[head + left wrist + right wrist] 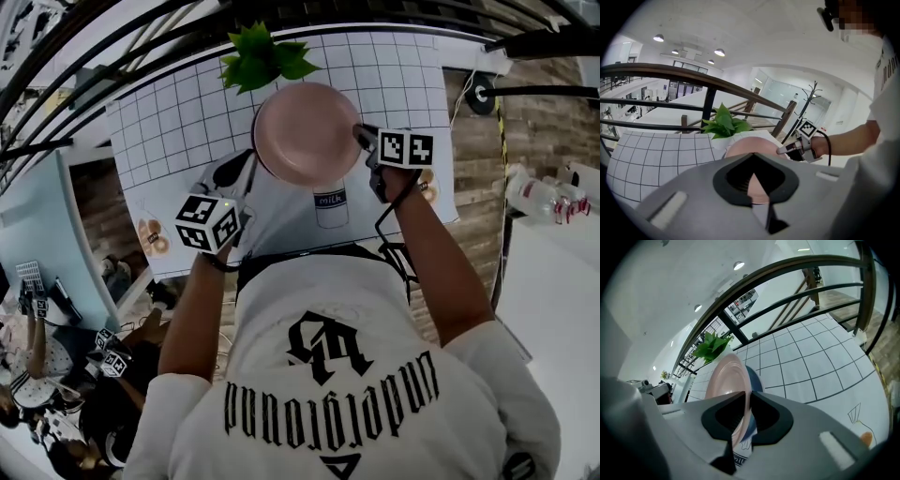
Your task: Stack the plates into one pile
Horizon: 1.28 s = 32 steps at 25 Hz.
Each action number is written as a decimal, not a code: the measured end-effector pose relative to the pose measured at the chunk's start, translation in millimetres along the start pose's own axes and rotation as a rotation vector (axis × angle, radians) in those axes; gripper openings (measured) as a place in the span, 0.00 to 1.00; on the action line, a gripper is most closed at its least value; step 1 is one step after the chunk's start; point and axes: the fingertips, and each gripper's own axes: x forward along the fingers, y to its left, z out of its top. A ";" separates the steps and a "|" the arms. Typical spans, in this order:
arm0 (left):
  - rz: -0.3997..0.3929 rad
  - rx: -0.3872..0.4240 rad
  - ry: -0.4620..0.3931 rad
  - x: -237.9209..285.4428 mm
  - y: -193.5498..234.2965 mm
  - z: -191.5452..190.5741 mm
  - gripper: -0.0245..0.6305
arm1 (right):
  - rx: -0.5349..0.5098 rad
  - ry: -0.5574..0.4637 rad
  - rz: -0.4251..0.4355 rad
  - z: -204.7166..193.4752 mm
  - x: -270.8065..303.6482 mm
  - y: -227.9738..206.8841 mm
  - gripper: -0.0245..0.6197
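White gridded mat (169, 131) on a table, a dark metal railing (693, 77) running behind it, and a big bright open room past that.

Starting at the business end, the left gripper (251, 172) has its jaws pinched down narrow on the near-left rim of a round pink plate (305, 131). You can see pink wedged right in the gap in the left gripper view. The right gripper (364, 138) does the same on the opposite rim, jaws nearly together with the thin edge running between them. So the plate is carried two-handed, one grip per side. That makes sense to me: a rim pinch from one side alone would let it tip, and two keep it roughly level.

The plate itself hangs over the middle of the mat, just in front of a green leafy plant (262, 56) at the far edge. In the right gripper view a curved blue rim (754, 380) peeks out from behind the pink one. My guess is that's another plate sitting on the mat and the pink one is meant to land on it, but I can't tell whether they touch yet. A printed milk carton picture (330, 200) sits on the mat just nearer the person.

I'd want it centred before either side lets go.
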 end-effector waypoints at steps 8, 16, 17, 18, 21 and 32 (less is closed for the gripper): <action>0.007 -0.024 0.020 4.9 8.1 -10.2 0.11 | 0.006 0.024 -0.006 -3.7 13.1 -5.7 0.10; -0.001 -0.037 0.033 9.1 9.5 -16.5 0.11 | 0.006 0.019 0.000 -3.2 20.3 -6.6 0.10; -0.005 -0.038 0.033 9.6 9.3 -16.6 0.11 | -0.001 0.017 0.000 -2.5 21.0 -6.7 0.14; -0.009 -0.040 0.031 10.2 8.7 -16.7 0.11 | -0.011 0.014 -0.004 -1.7 21.3 -7.1 0.18; -0.015 -0.041 0.030 11.1 6.1 -18.0 0.11 | -0.044 0.006 -0.023 0.2 19.0 -10.3 0.22; -0.006 -0.045 0.024 8.6 -3.7 -22.2 0.11 | -0.074 0.001 -0.010 -4.5 9.9 -9.1 0.22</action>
